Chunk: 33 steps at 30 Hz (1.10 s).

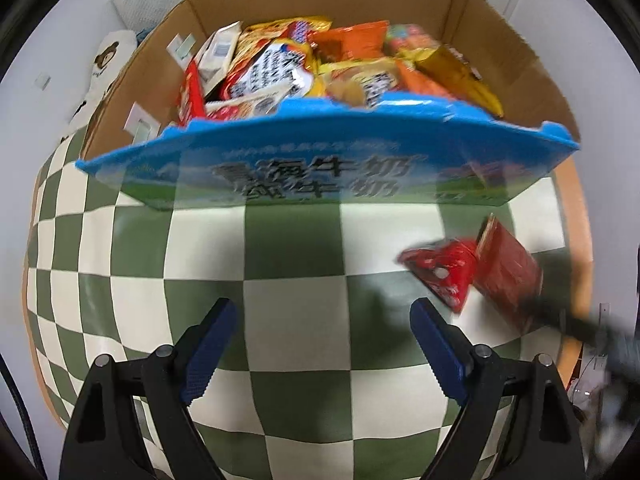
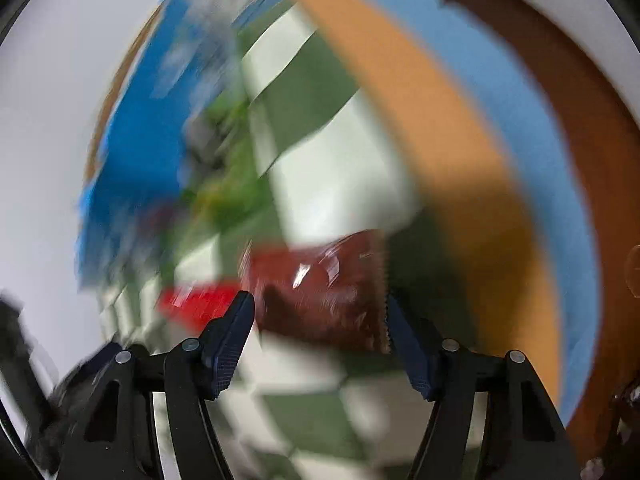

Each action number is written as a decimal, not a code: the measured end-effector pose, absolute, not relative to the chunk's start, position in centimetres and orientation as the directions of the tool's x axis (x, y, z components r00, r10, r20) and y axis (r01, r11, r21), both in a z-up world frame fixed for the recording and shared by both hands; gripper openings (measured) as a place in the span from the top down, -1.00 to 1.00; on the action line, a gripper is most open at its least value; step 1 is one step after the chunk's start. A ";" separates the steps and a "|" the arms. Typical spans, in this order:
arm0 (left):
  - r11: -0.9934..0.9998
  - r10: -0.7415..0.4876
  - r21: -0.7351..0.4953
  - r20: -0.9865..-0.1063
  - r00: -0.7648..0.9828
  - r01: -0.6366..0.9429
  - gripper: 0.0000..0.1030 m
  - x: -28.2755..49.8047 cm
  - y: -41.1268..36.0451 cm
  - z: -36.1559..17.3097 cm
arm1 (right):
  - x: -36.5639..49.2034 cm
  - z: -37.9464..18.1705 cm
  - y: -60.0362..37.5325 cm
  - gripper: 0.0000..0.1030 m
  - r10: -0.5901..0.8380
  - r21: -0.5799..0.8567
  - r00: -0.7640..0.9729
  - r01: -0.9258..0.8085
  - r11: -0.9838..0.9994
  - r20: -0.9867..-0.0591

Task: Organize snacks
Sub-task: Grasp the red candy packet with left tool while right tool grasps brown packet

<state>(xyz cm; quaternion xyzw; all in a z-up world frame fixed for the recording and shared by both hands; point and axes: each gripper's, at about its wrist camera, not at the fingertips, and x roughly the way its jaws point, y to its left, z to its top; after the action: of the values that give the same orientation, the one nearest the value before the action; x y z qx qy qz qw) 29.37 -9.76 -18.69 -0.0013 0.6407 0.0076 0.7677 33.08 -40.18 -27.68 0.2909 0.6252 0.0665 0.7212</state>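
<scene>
A dark red snack packet [image 2: 336,292] lay on checked cloth [image 1: 296,320] between the right gripper's [image 2: 318,312] spread, unclenched jaws; the left gripper [image 1: 322,320] gaped empty.

Snack packets [image 1: 340,64] fill the carton [image 1: 516,52] behind two loose packets [image 1: 472,276] on the tablecloth [image 1: 296,316].

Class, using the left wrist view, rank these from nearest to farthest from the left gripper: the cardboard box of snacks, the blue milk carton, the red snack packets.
1. Red snack packets, right, on the checkered cloth.
2. Blue milk carton, ahead.
3. Cardboard box, behind the carton.
</scene>
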 end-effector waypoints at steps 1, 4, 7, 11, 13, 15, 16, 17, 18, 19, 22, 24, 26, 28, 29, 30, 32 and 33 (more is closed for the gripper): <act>1.000 0.012 0.008 -0.985 0.173 -0.020 -0.72 29.3 -9.5 -18.9 | 32.5 -27.7 -39.3 -0.38 0.514 0.541 0.170 0.245 0.805 -0.841; 0.999 0.019 0.013 -0.987 0.160 -0.038 -0.72 28.9 -8.8 -19.3 | 31.6 -25.9 -36.9 -0.53 0.508 0.520 0.127 0.103 0.848 -0.852; 0.998 0.026 0.018 -0.988 0.150 -0.052 -0.72 28.7 -8.4 -19.9 | 32.9 -23.6 -35.6 -0.83 0.319 0.313 0.187 -0.061 0.948 -0.929; 0.999 0.033 0.027 -0.986 0.162 -0.035 -0.72 28.4 -8.8 -20.0 | 35.8 -25.0 -33.6 -0.83 0.200 0.169 0.166 -0.182 0.969 -0.966; 1.000 0.030 0.029 -0.985 0.172 -0.007 -0.72 28.3 -9.3 -19.7 | 37.1 -26.6 -32.7 -0.82 0.175 0.144 0.130 -0.216 0.966 -0.976; 1.000 0.014 0.016 -0.985 0.174 0.013 -0.72 28.5 -9.9 -19.5 | 37.3 -28.2 -32.0 -0.73 0.147 0.120 0.107 -0.229 0.966 -0.983; 1.000 -0.005 -0.001 -0.986 0.170 0.023 -0.72 28.8 -10.3 -19.4 | 37.2 -28.7 -31.8 -0.63 0.124 0.095 0.110 -0.235 0.967 -0.986; 0.999 -0.018 -0.014 -0.986 0.167 0.029 -0.72 28.9 -10.6 -19.3 | 37.0 -29.0 -31.7 -0.56 0.098 0.068 0.120 -0.237 0.969 -0.988; 0.999 -0.035 -0.029 -0.986 0.166 0.035 -0.72 29.2 -11.0 -19.1 | 36.6 -28.9 -31.9 -0.44 0.092 0.061 0.131 -0.224 0.973 -0.987; 0.998 -0.054 -0.048 -0.985 0.164 0.041 -0.72 29.5 -11.5 -19.0 | 36.3 -28.8 -32.6 -0.32 0.101 0.072 0.140 -0.194 0.978 -0.985; 0.993 -0.106 -0.098 -0.985 0.137 0.062 -0.72 30.9 -13.3 -19.5 | 35.3 -28.5 -35.4 -0.26 0.133 0.122 0.155 -0.079 0.989 -0.979; 0.990 -0.131 -0.123 -0.985 0.113 0.071 -0.72 32.0 -14.4 -20.3 | 34.7 -28.7 -36.6 -0.26 0.155 0.152 0.154 -0.036 0.988 -0.976; 0.985 -0.167 -0.161 -0.981 0.098 0.062 -0.69 33.0 -15.0 -21.2 | 34.3 -28.8 -37.2 -0.26 0.161 0.160 0.156 -0.018 0.987 -0.975; 0.985 -0.170 -0.165 -0.980 0.102 0.058 -0.16 33.4 -15.4 -21.8 | 34.0 -28.9 -37.4 -0.26 0.162 0.163 0.158 -0.007 0.987 -0.974; 0.986 -0.158 -0.152 -0.983 0.090 0.067 0.04 33.4 -15.6 -22.1 | 33.7 -29.0 -37.4 -0.26 0.161 0.163 0.160 -0.002 0.987 -0.974; 0.986 -0.158 -0.153 -0.984 0.087 0.069 0.04 33.4 -15.7 -22.3 | 33.5 -29.0 -37.2 -0.26 0.161 0.163 0.162 0.003 0.987 -0.974; 0.987 -0.146 -0.139 -0.985 0.089 0.074 0.05 32.5 -15.8 -22.5 | 33.1 -28.7 -37.2 -0.26 0.158 0.162 0.170 0.013 0.987 -0.973; 0.988 -0.139 -0.132 -0.986 0.088 0.080 0.05 31.9 -15.6 -22.5 | 33.0 -28.5 -37.1 -0.26 0.157 0.162 0.170 0.017 0.987 -0.973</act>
<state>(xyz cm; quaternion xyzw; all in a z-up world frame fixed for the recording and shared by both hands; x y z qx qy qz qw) 31.86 -15.64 -22.48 -0.0219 0.6712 -0.0742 0.7373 32.98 -37.13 -28.49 0.0678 0.6425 0.0461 0.7619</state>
